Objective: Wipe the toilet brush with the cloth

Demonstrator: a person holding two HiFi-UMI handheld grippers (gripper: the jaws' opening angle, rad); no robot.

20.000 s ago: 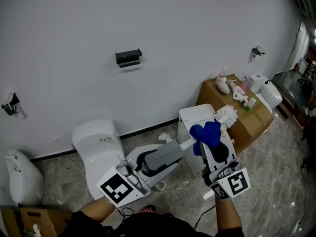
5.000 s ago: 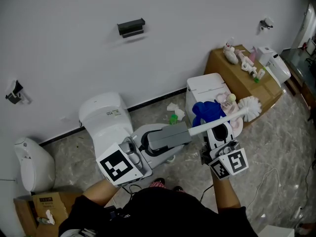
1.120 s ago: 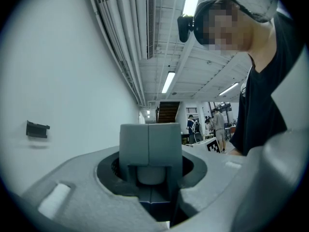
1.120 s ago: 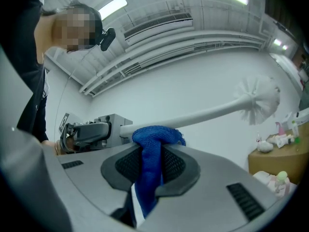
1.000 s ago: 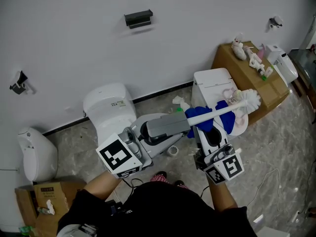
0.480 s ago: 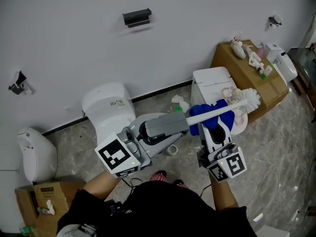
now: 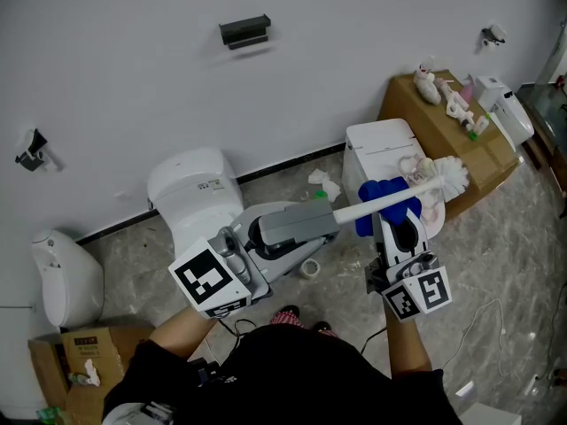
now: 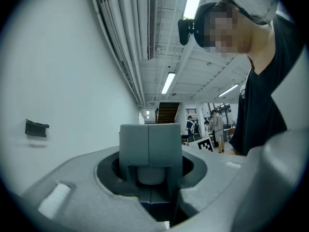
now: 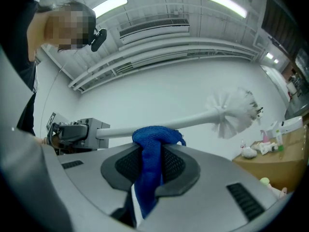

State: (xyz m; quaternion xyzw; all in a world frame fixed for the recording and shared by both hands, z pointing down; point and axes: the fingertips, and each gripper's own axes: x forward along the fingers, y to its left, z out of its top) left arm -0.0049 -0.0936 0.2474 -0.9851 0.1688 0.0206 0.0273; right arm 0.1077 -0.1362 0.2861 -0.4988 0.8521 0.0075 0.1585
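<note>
Where the middle of the head view is crossed by a white shaft, the toilet brush (image 7: 347, 214) is seen held in the air. Its handle runs from the centre toward the upper right, and its bristle head (image 7: 450, 176) is raised in front of a cardboard box (image 7: 443, 127). The near end of the handle is clamped in the jaws of the left gripper (image 7: 310, 224), just right of a white toilet (image 7: 190, 197). In the left gripper view the grey jaws are seen drawn close together. What appears to be the pale end of the handle is seated between them, though that part is dim. A blue cloth (image 7: 383, 204) is pinched between the jaws of the right gripper (image 7: 396, 227), right of centre. In the right gripper view the cloth rises from between the jaws at the lower centre and is folded over the shaft. It touches the shaft partway between the left gripper at the left edge and the bristles at the upper right.
</note>
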